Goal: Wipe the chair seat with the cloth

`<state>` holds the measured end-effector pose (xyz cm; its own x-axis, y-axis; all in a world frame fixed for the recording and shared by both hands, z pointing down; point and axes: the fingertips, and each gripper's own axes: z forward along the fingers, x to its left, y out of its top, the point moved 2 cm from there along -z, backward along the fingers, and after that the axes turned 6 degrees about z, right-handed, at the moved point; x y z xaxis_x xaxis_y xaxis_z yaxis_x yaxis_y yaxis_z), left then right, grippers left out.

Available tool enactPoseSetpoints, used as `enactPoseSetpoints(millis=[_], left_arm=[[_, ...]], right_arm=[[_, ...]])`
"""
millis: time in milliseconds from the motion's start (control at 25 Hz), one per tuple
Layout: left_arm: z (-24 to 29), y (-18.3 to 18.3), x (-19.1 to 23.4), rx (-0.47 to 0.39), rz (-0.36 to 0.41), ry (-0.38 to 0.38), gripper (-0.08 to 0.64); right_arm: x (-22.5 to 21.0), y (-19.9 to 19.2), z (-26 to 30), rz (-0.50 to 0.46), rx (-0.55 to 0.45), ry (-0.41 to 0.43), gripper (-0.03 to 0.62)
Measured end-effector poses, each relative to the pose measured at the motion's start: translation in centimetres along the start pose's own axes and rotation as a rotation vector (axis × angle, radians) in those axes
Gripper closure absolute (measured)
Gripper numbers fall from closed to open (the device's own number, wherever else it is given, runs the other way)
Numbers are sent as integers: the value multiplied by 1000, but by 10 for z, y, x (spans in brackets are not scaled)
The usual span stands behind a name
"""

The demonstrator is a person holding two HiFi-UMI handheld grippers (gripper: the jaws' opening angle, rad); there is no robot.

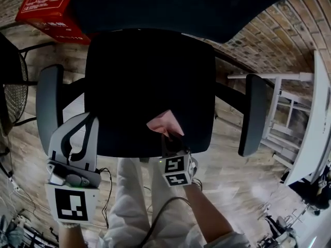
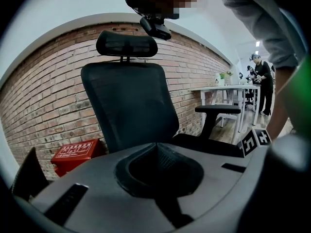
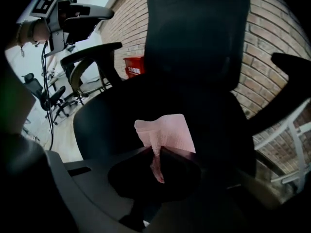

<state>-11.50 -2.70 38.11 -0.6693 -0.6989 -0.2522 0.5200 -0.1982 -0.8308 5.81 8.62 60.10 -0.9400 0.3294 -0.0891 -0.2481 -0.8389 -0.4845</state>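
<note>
A black office chair faces me, its seat (image 1: 139, 76) wide and dark in the head view. My right gripper (image 1: 170, 136) is over the seat's front edge, shut on a pink cloth (image 1: 164, 122) that spreads onto the seat. In the right gripper view the cloth (image 3: 167, 132) fans out beyond the jaws of the right gripper (image 3: 156, 149), above the seat (image 3: 112, 106). My left gripper (image 1: 85, 117) is held by the front of the chair's left armrest (image 1: 49, 102), shut with nothing in it. Its tip (image 2: 156, 147) points at the backrest (image 2: 129, 101).
The right armrest (image 1: 254, 112) flanks the seat. A red box (image 1: 46, 6) stands on the floor by the brick wall. A white table (image 1: 315, 128) is at the right, a black mesh chair (image 1: 13, 92) at the left. My white trousers (image 1: 134, 200) are just below the seat.
</note>
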Motion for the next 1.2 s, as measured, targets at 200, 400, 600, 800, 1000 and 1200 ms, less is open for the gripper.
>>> enactPoseSetpoints(millis=[200, 400, 600, 800, 1000, 1200], left_arm=[[7, 6, -12, 3, 18, -21, 541], [11, 9, -13, 4, 33, -21, 541], [13, 13, -12, -3, 27, -12, 541], [13, 14, -10, -2, 26, -6, 541], [9, 12, -6, 1, 27, 0, 541], [2, 7, 2, -2, 20, 15, 541]], right_arm=[[-54, -33, -29, 55, 25, -103, 537], [-94, -59, -57, 119, 35, -191, 537], [-113, -72, -72, 154, 37, -234, 537], [-98, -75, -68, 161, 40, -190, 537], [-58, -75, -56, 68, 70, -93, 537], [-3, -66, -38, -1, 69, 20, 537]])
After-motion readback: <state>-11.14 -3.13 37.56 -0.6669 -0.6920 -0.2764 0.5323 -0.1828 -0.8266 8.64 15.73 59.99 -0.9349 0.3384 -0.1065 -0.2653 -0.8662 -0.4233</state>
